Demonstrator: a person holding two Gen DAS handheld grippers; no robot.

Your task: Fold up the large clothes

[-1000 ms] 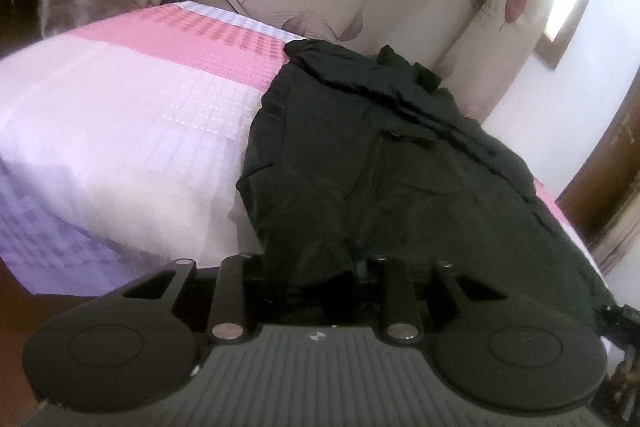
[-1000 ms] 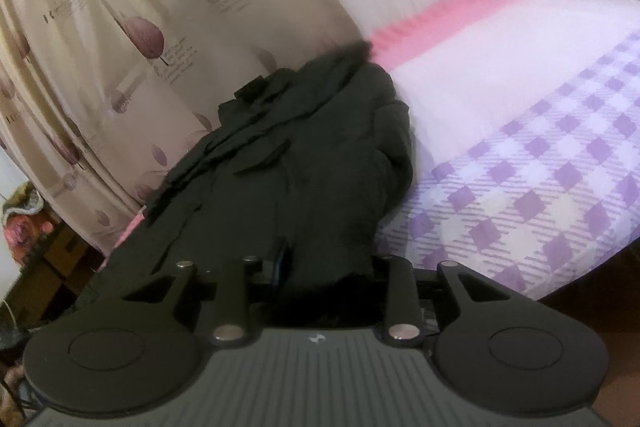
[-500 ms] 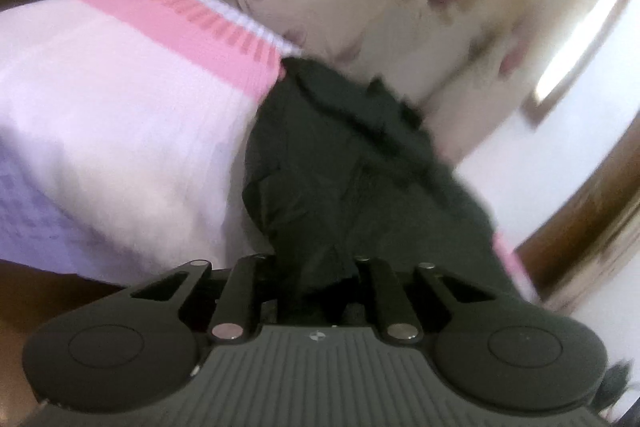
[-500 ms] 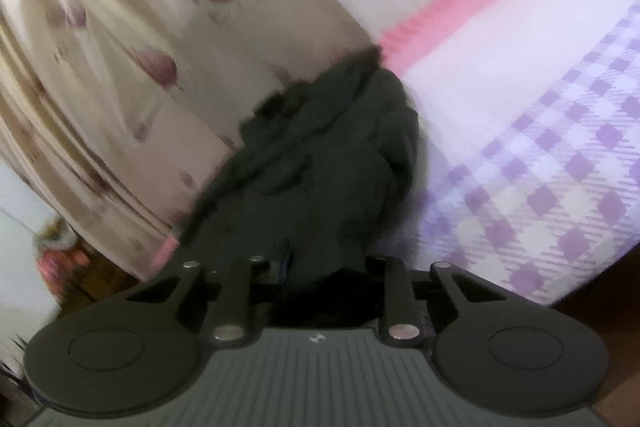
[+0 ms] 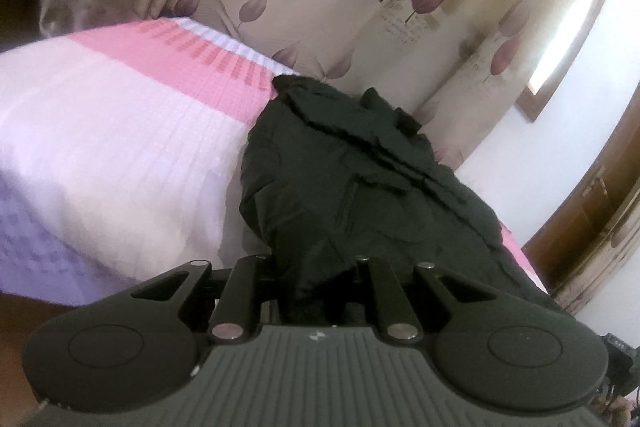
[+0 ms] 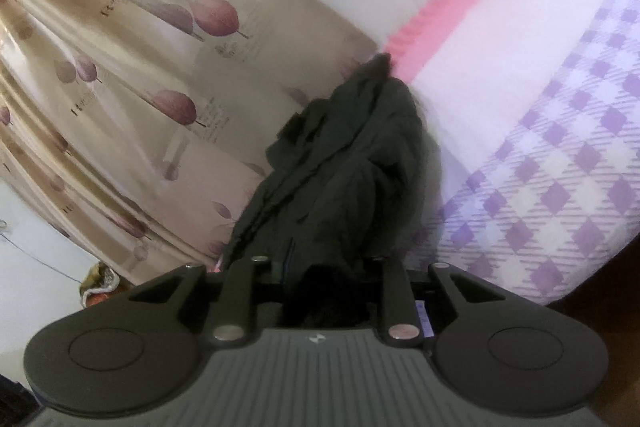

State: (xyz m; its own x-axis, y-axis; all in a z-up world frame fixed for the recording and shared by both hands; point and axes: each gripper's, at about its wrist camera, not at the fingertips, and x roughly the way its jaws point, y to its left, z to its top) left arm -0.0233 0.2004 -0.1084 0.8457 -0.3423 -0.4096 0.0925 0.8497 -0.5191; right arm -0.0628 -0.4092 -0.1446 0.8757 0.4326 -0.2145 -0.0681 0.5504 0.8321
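Here I have both grippers clamped on the near hem of one dark garment, and the reason is plain: I need two corners in hand to lift and carry that edge over in a fold. My left gripper has its jaws drawn down narrow, having just been closing, with a bunched tuck of black cloth pinched between them; the fabric rises straight out of the gap, so I judge the bite to be firm. My right gripper has also just been closing and stands a little wider, a thicker wad of the same cloth filling the space between its fingers, with a thin blue line, perhaps a zip or a seam, showing at the left of the wad.

Outward from the jaws, the black jacket runs away from me along the bed, lying lengthwise near the far side, its rumpled collar end up by the pink band of the bedspread and close to the leaf-print curtain. In the right view the jacket looks narrowed and heaped, the sides already gathered in, which is why both of my holds sit so near each other. The checked purple part of the bedspread lies bare beside it, giving room to lay the fold.

My guess is that the next move is to raise the hem and bring it toward the collar; the risk is the bulkier right hold slipping
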